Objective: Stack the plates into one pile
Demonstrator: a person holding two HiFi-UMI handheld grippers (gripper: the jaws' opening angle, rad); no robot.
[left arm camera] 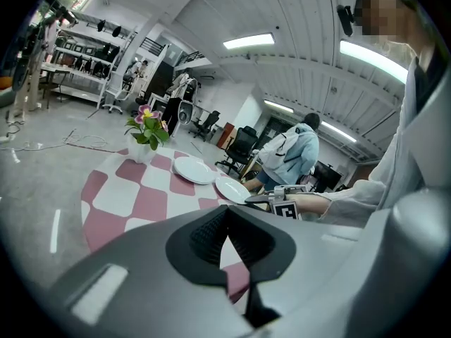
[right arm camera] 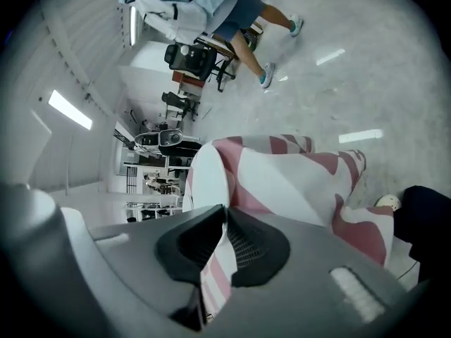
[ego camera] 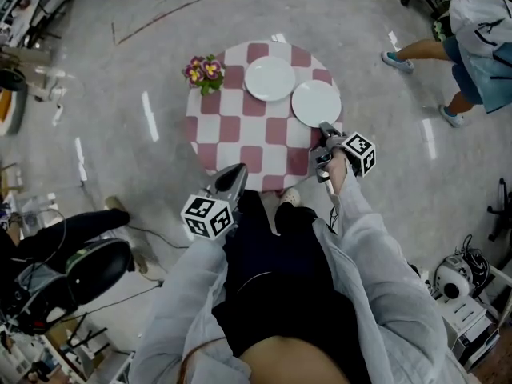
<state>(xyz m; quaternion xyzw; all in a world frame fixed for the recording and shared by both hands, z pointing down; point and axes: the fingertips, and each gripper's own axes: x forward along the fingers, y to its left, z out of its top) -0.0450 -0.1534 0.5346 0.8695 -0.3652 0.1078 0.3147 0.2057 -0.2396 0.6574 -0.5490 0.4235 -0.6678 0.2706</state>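
Two white plates lie on a round table [ego camera: 232,134] with a red and white checked cloth: one at the far side [ego camera: 270,78] [left arm camera: 194,169], one to its right near the edge [ego camera: 315,102] [left arm camera: 232,189] [right arm camera: 204,182]. My right gripper [ego camera: 324,128] [right arm camera: 224,213] is at the near rim of the right plate, its jaws shut on that rim. My left gripper [ego camera: 238,170] [left arm camera: 227,211] hovers at the table's near edge, shut and holding nothing, well apart from both plates.
A pot of pink and yellow flowers [ego camera: 205,72] [left arm camera: 146,129] stands at the table's far left. A person [ego camera: 472,38] stands on the floor to the far right. An office chair [ego camera: 88,270] is at lower left, equipment [ego camera: 460,282] at lower right.
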